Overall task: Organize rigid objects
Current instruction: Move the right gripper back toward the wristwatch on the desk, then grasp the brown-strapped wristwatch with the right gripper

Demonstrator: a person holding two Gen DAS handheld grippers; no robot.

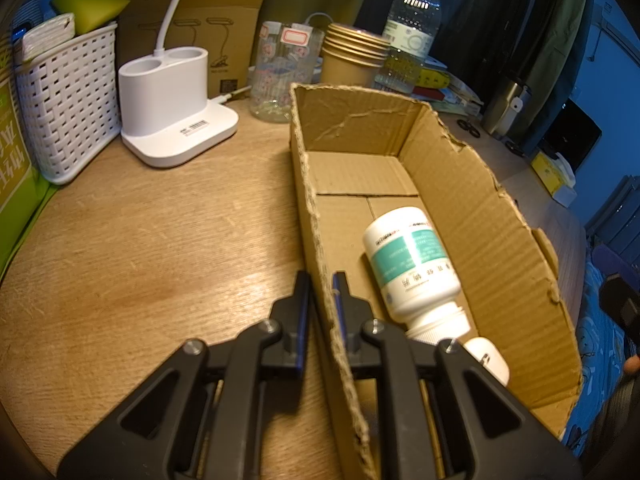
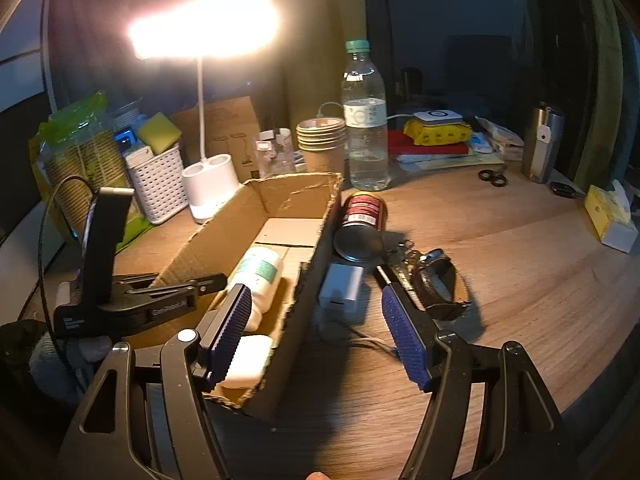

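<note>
An open cardboard box [image 1: 472, 184] [image 2: 296, 192] lies on the wooden desk. Inside lie a white pill bottle with a teal label [image 1: 412, 264] [image 2: 260, 268] and a small white case [image 1: 486, 356] [image 2: 248, 360]. My left gripper [image 1: 322, 280] is shut on the box's left wall; it shows from the side in the right wrist view [image 2: 200, 284]. My right gripper [image 2: 316, 300] is open and empty, above the box's right wall. Just right of the box lie a grey charger cube [image 2: 342, 286], a red can on its side [image 2: 362, 220], a dark pen [image 2: 394, 276] and a watch [image 2: 438, 280].
A white lamp base [image 1: 172, 100] [image 2: 210, 188], white basket [image 1: 68, 100], glass jar [image 1: 284, 72], paper cups [image 1: 352, 56] and water bottle [image 1: 412, 28] [image 2: 366, 120] stand behind the box. A steel tumbler [image 2: 542, 142], scissors [image 2: 492, 176] and yellow box [image 2: 608, 212] sit far right.
</note>
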